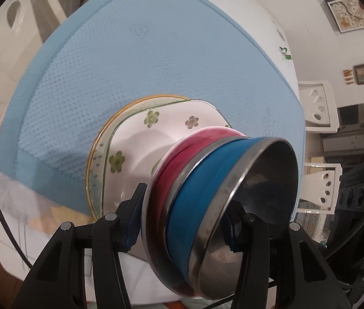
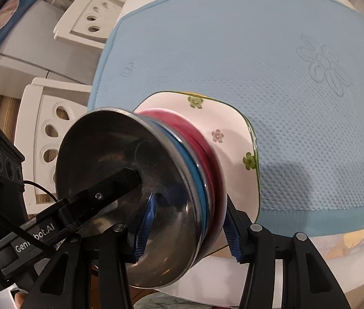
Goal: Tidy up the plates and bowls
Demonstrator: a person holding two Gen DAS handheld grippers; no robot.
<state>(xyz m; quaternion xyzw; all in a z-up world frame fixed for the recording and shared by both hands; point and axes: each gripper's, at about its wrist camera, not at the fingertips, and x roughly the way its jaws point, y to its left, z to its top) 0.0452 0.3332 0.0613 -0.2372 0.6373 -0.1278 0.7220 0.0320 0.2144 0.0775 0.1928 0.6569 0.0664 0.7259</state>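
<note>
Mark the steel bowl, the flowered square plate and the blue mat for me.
steel bowl [image 1: 267, 180], left wrist view, inner wall.
flowered square plate [image 2: 233, 134], right wrist view, bare rim.
blue mat [image 1: 156, 59], left wrist view, bare middle.

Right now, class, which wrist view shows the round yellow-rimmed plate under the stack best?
The left wrist view: the yellow-rimmed plate shows a long arc of rim beside the square floral plate. The right wrist view shows only a sliver behind that plate.

Steel-lined bowls: two, a blue bowl [image 1: 202, 180] nested in a pink bowl [image 1: 182, 152]
Flowered plates: one square plate [image 1: 156, 134]
Glass plates: one gold-rimmed plate [image 1: 97, 164]
Blue mats: one [image 1: 143, 51]
White chairs: two [image 2: 40, 134]
</note>
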